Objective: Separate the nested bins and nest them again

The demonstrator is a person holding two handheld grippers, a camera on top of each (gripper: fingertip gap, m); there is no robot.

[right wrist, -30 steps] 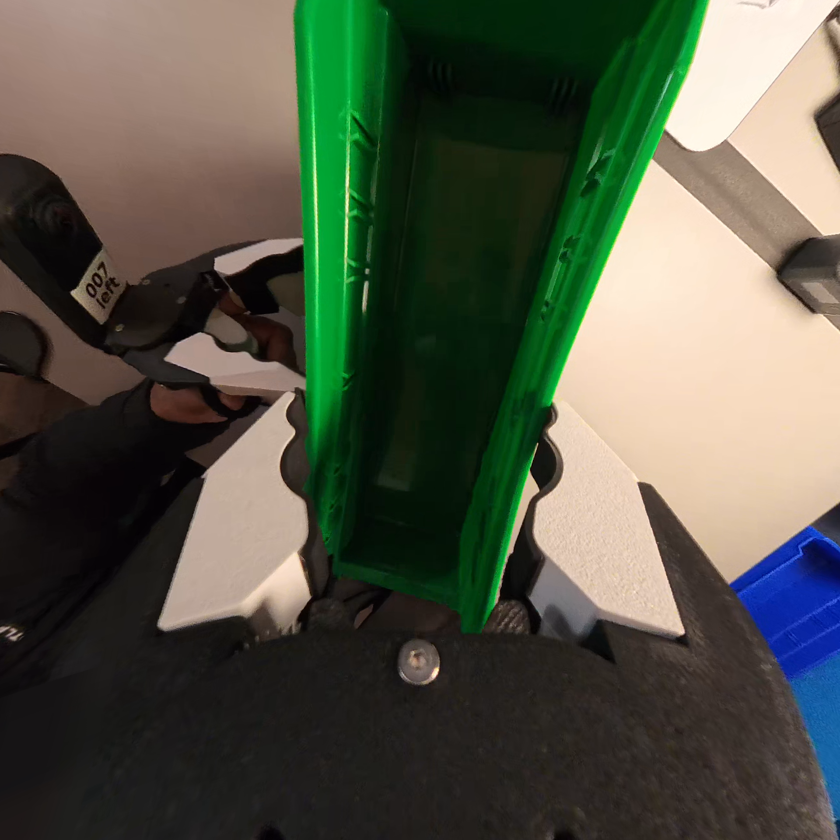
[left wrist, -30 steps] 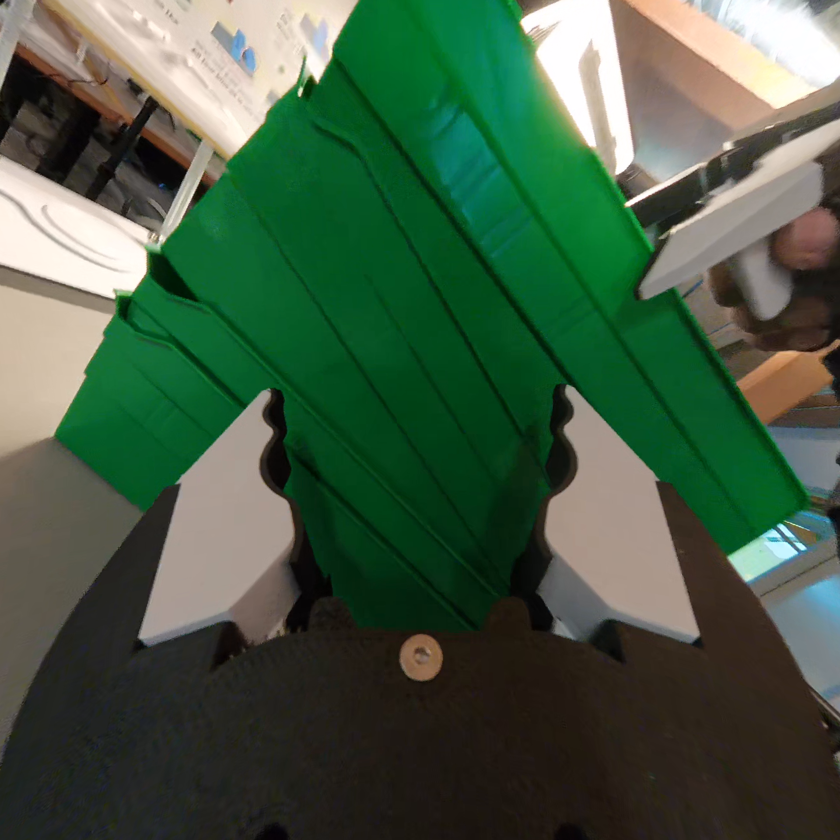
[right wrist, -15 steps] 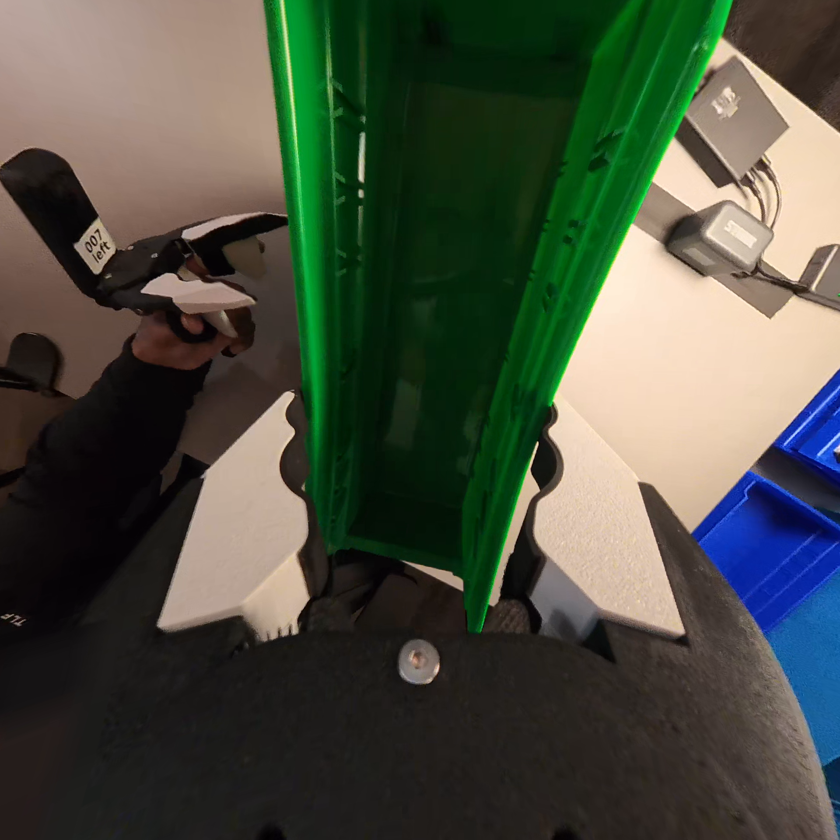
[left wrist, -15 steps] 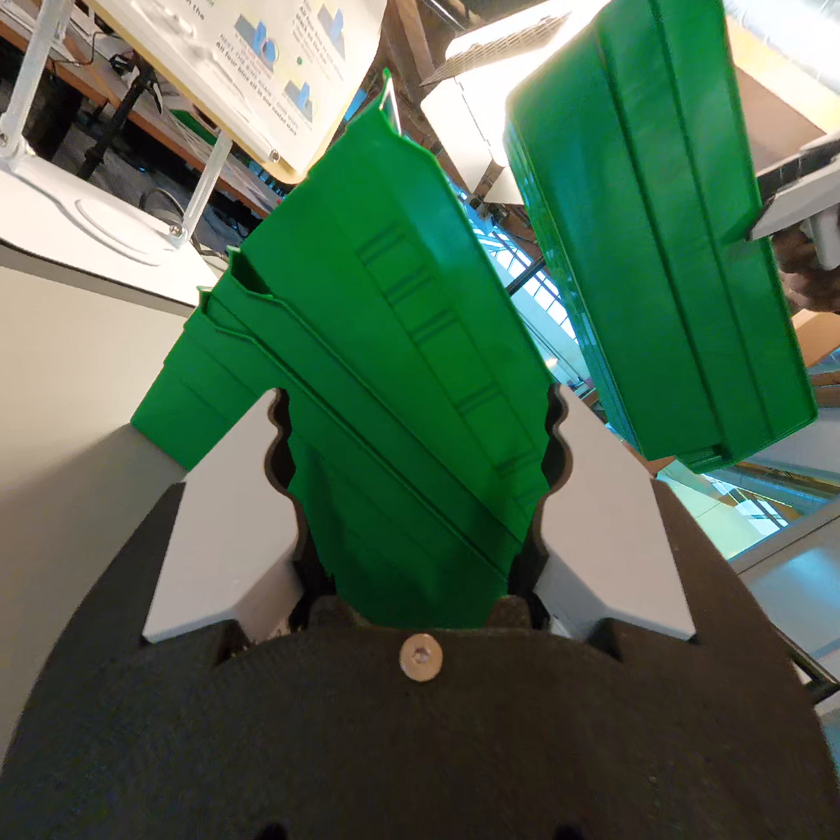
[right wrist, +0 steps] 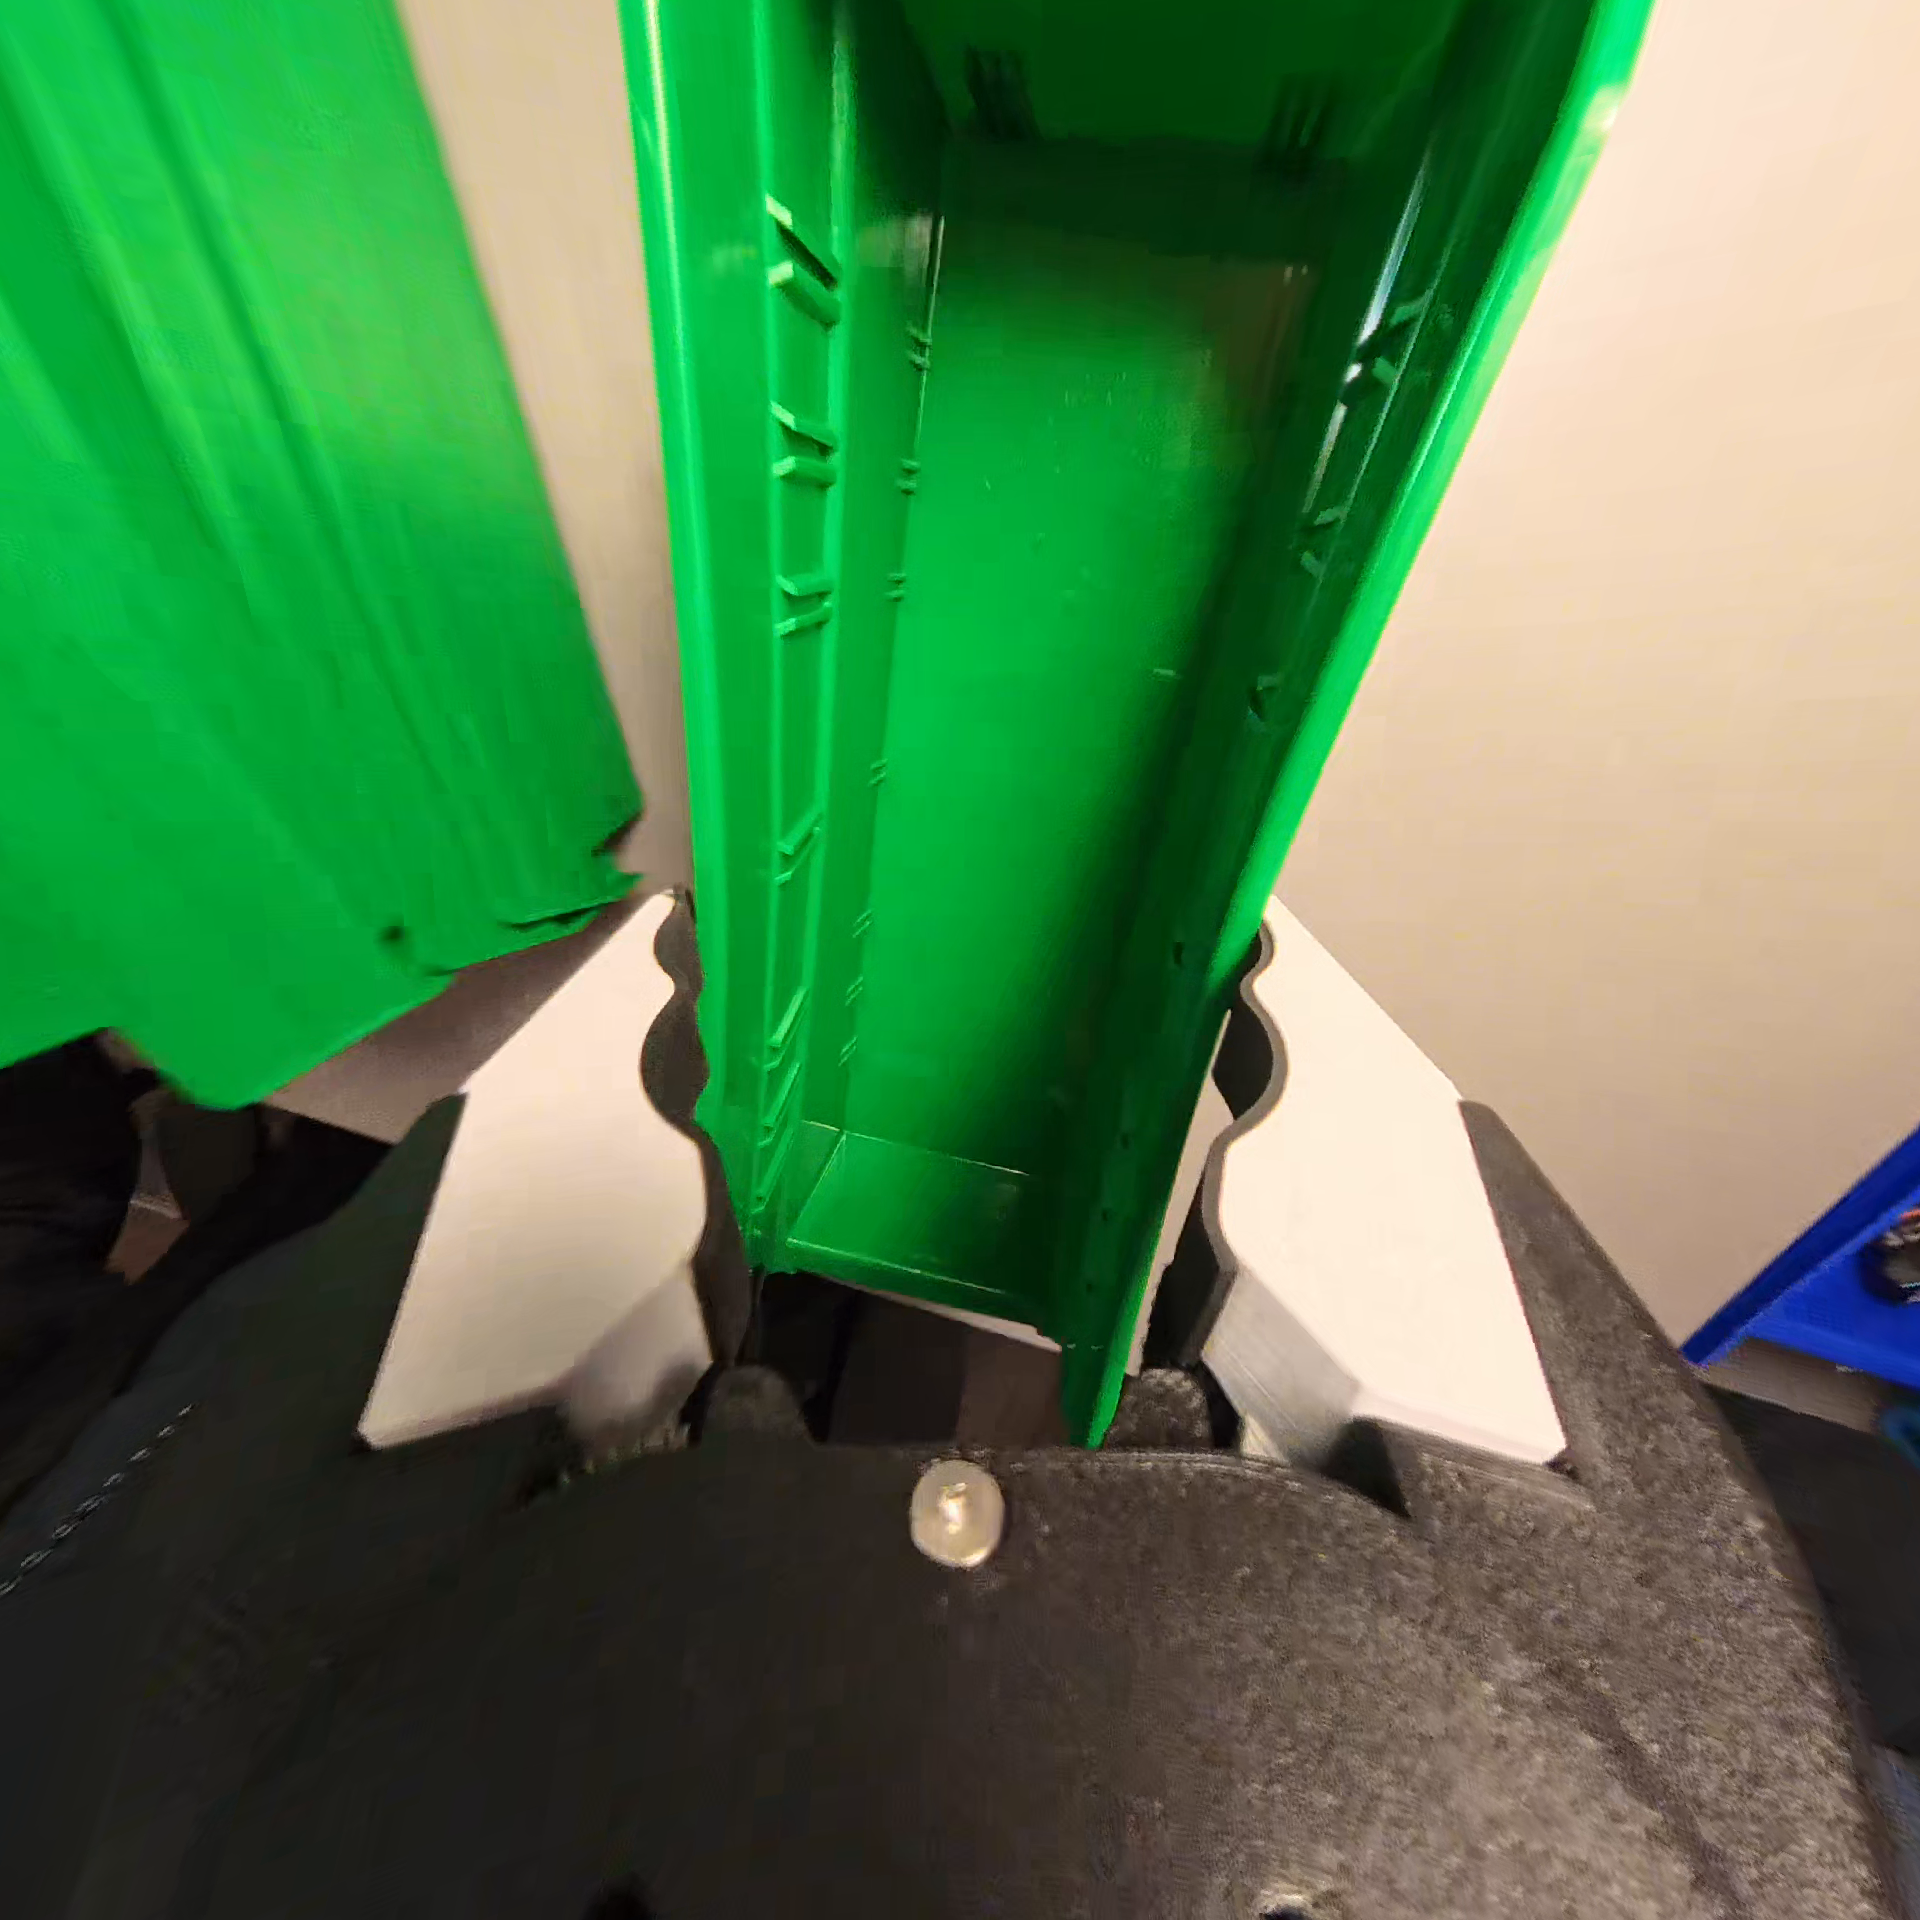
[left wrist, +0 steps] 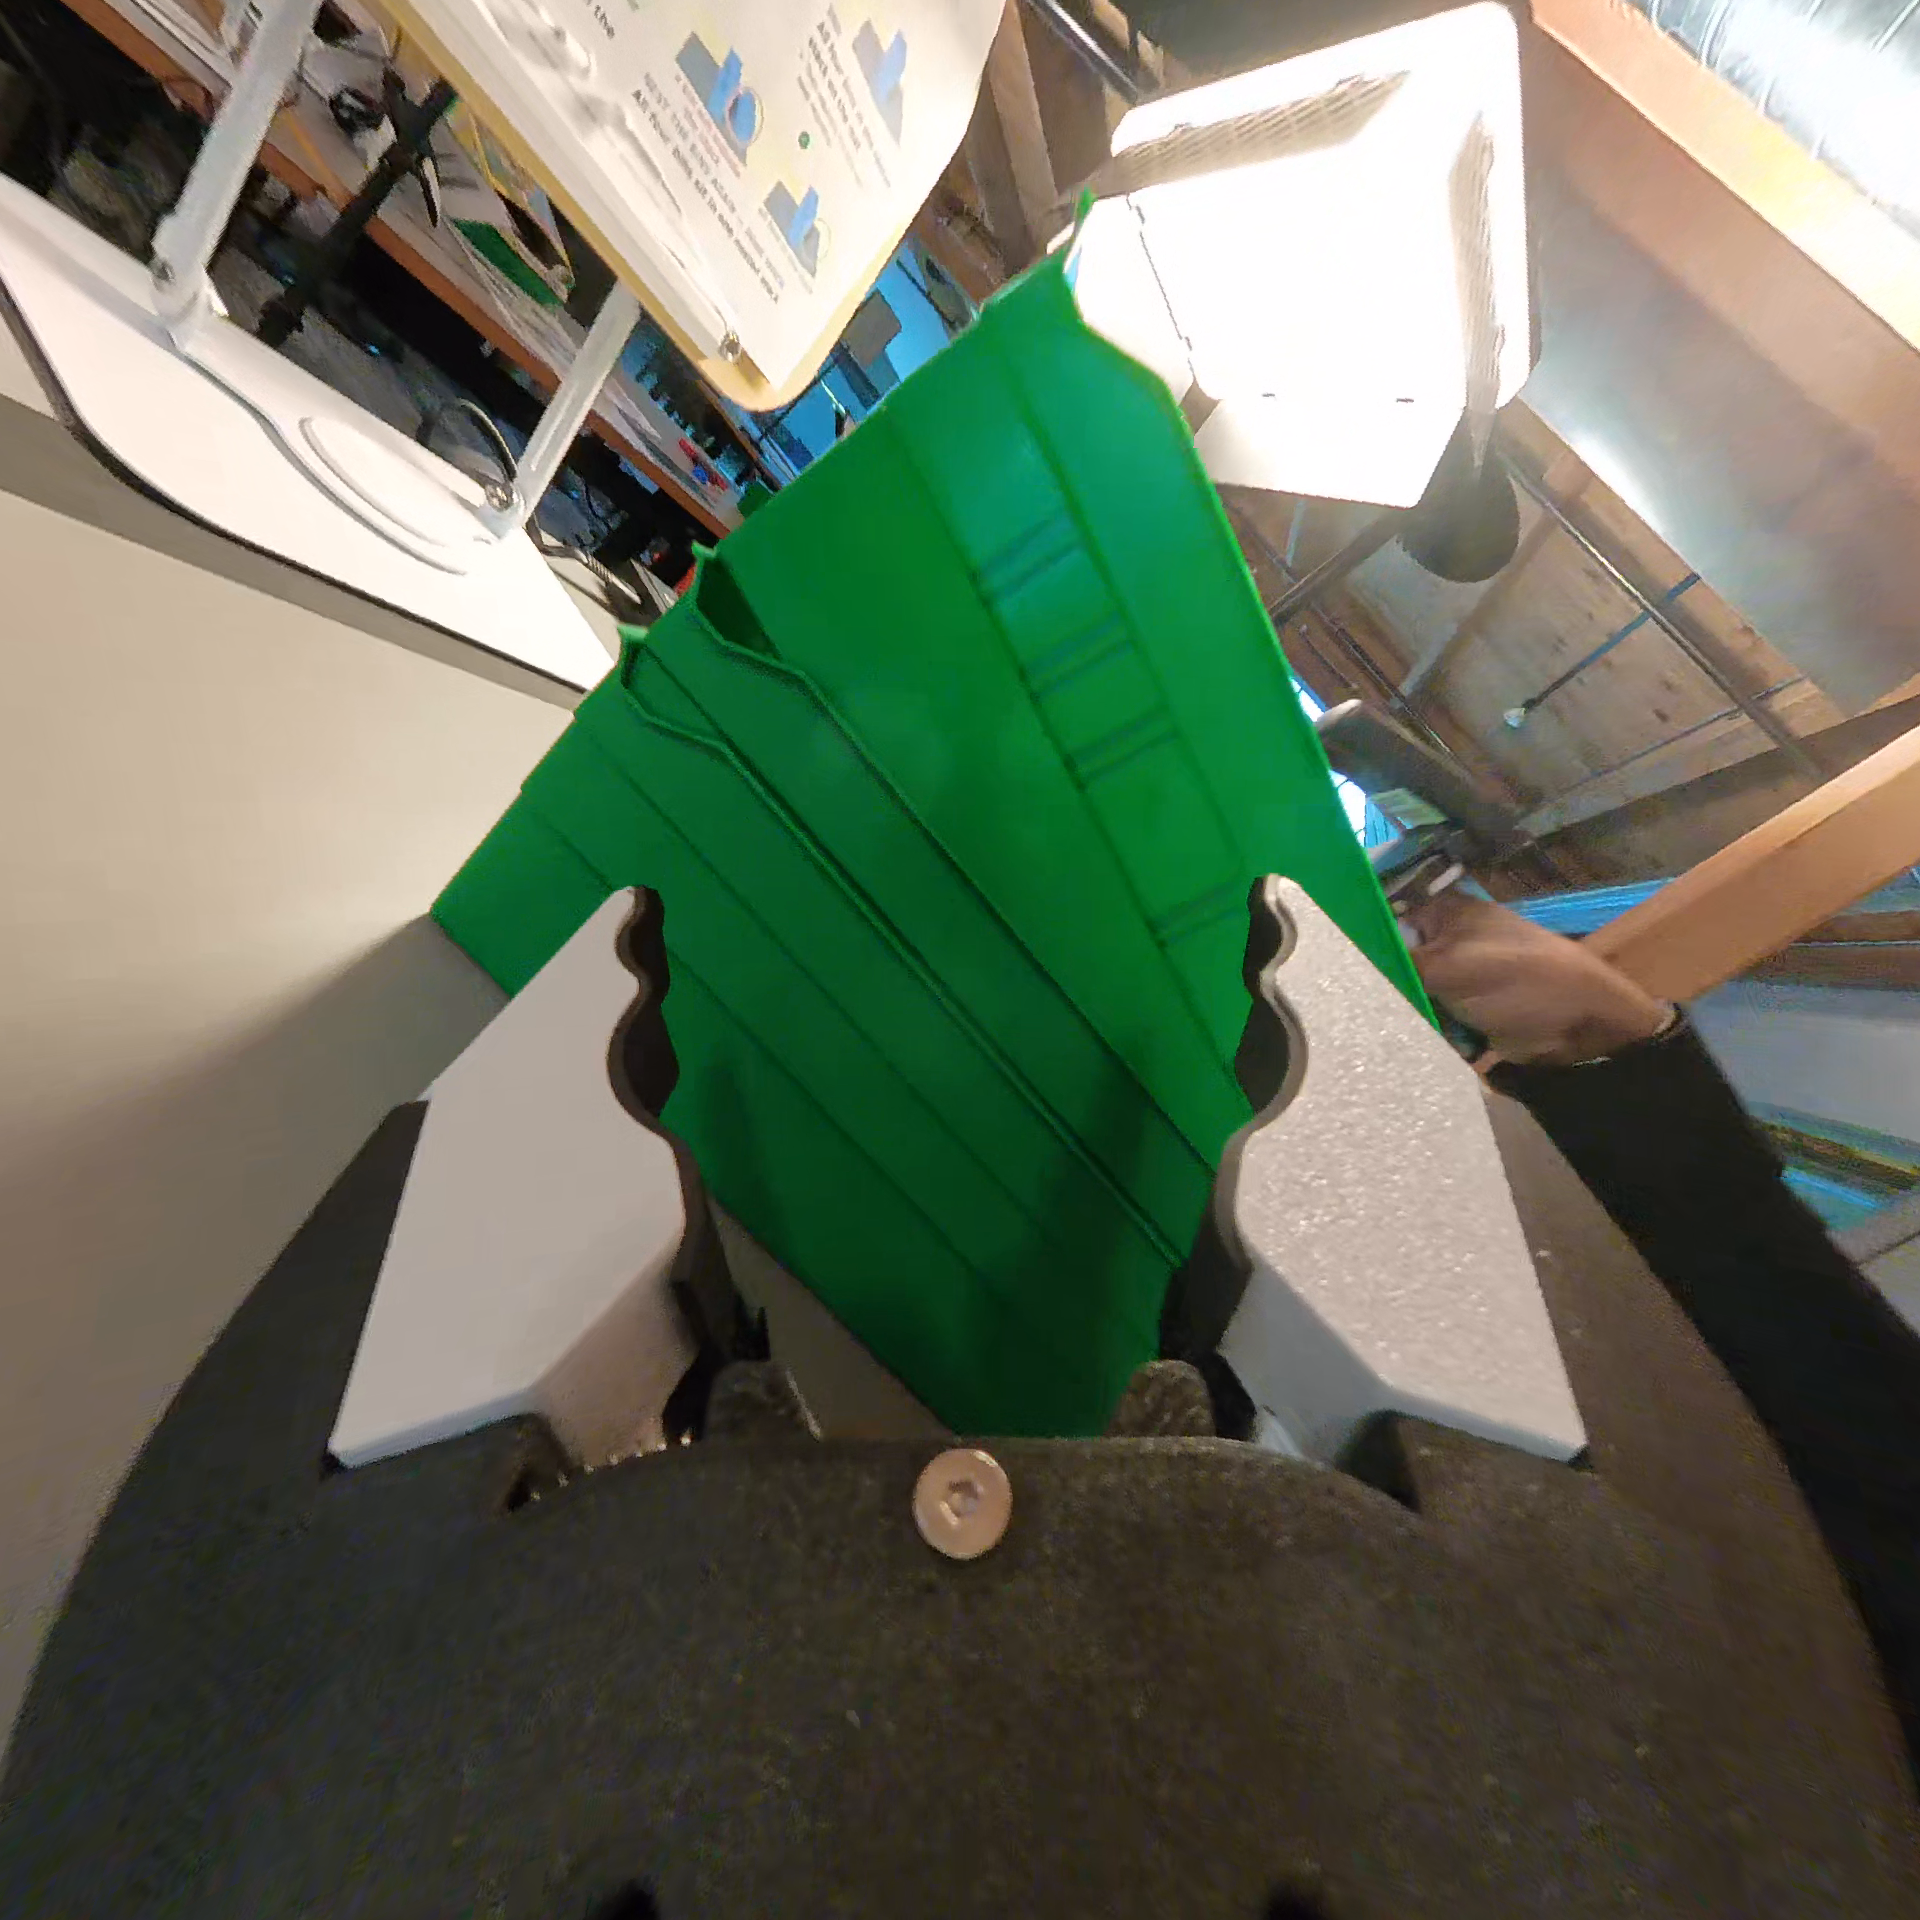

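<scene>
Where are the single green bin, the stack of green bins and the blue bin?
single green bin [right wrist: 1060,644], right wrist view, on its inside floor.
stack of green bins [left wrist: 935,935], left wrist view, on its ribbed side.
blue bin [right wrist: 1829,1278], right wrist view, on its wall.

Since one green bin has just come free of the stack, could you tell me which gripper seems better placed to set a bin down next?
Probably the right gripper: it clamps a single green bin, above bare tabletop. The left gripper holds the nested stack, awaiting further separation.
</scene>
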